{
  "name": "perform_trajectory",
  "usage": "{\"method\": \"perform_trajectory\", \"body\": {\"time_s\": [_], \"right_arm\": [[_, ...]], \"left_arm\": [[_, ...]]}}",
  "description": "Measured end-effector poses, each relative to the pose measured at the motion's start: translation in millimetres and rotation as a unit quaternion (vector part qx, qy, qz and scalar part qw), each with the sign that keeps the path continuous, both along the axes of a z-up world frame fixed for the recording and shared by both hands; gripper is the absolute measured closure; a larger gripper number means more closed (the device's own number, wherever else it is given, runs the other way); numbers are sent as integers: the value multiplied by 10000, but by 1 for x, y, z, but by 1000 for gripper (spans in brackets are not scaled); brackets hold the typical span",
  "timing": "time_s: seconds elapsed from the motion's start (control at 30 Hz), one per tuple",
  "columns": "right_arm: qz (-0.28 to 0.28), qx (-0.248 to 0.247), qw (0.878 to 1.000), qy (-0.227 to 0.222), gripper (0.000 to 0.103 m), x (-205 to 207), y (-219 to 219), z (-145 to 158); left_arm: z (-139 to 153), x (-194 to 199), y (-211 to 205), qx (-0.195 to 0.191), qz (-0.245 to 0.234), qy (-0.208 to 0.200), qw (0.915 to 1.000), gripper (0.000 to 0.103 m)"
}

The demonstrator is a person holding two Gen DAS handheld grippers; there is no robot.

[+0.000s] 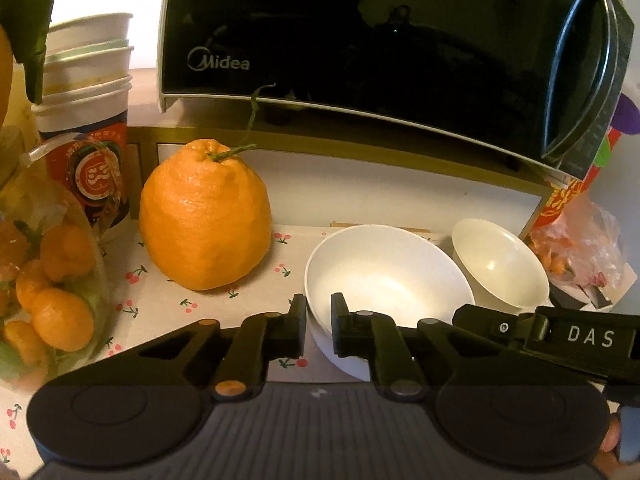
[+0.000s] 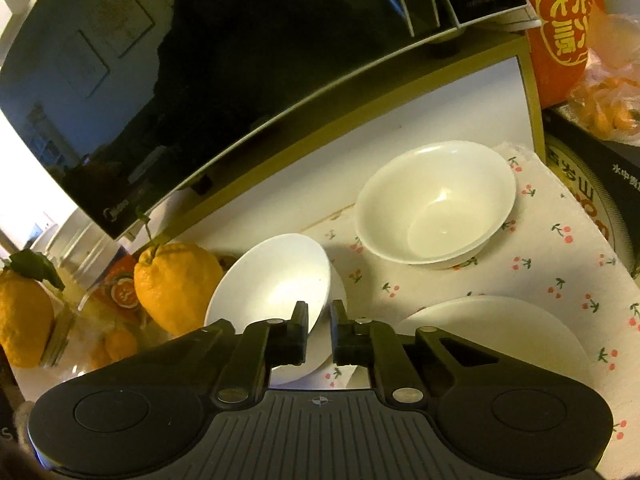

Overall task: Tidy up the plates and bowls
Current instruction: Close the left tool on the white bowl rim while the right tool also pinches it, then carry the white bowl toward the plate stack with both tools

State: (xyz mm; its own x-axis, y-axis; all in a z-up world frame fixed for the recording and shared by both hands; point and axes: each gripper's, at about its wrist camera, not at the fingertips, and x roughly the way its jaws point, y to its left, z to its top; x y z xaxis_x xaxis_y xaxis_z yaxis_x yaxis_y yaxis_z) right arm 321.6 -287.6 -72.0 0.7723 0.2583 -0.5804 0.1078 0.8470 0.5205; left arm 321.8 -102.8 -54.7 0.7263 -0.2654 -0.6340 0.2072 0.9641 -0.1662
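Note:
A white bowl (image 1: pixel 384 276) is held by both grippers on opposite sides of its rim and tilts above the cherry-print cloth. My left gripper (image 1: pixel 319 328) is shut on its near rim. My right gripper (image 2: pixel 320 332) is shut on the same bowl's (image 2: pixel 272 280) right rim; the right gripper's body (image 1: pixel 560 332) shows in the left wrist view. A second white bowl (image 2: pixel 436 204) stands upright on the cloth behind, also in the left wrist view (image 1: pixel 500 264). A white plate (image 2: pixel 492 328) lies flat on the cloth to the right, partly hidden by my right gripper.
A black Midea microwave (image 1: pixel 360 40) on a gold-framed stand overhangs the back. A large orange citrus (image 1: pixel 206 216) sits left of the bowls. Stacked paper cups (image 1: pixel 86 80) and a glass bowl of small oranges (image 1: pixel 48 292) are far left. A red carton (image 2: pixel 560 28) and bagged oranges (image 2: pixel 616 108) stand right.

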Motion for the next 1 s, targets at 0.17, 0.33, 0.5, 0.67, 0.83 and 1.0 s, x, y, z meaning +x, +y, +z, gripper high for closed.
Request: {"method": "perform_trajectory", "body": {"time_s": [0.17,0.33,0.5,0.67,0.83,1.0], "right_arm": [[41,91,9999,34,93,-4,-1,5],[119,108,9999,-10,94,-20,2,21],[281,-2,9995,116,93,-38,7,41],[403,-159,9990,129,93,-66,8,67],[400,-292,9983,311,92,-103,9,81],[359,-284,9977,503,92,-138,5,86]], "left_arm": [[5,-11,5,-10,-22,67,10000,92],[20,-28,12,-12,-55,16,10000,92],[38,-52,19,-87,-5,57,9999,92],[55,-79,21,-203,-30,129,9997,92],[65,-109,18,-199,-206,255,9993,92],[66,-136,19,-356,-377,511,9973,92]]}}
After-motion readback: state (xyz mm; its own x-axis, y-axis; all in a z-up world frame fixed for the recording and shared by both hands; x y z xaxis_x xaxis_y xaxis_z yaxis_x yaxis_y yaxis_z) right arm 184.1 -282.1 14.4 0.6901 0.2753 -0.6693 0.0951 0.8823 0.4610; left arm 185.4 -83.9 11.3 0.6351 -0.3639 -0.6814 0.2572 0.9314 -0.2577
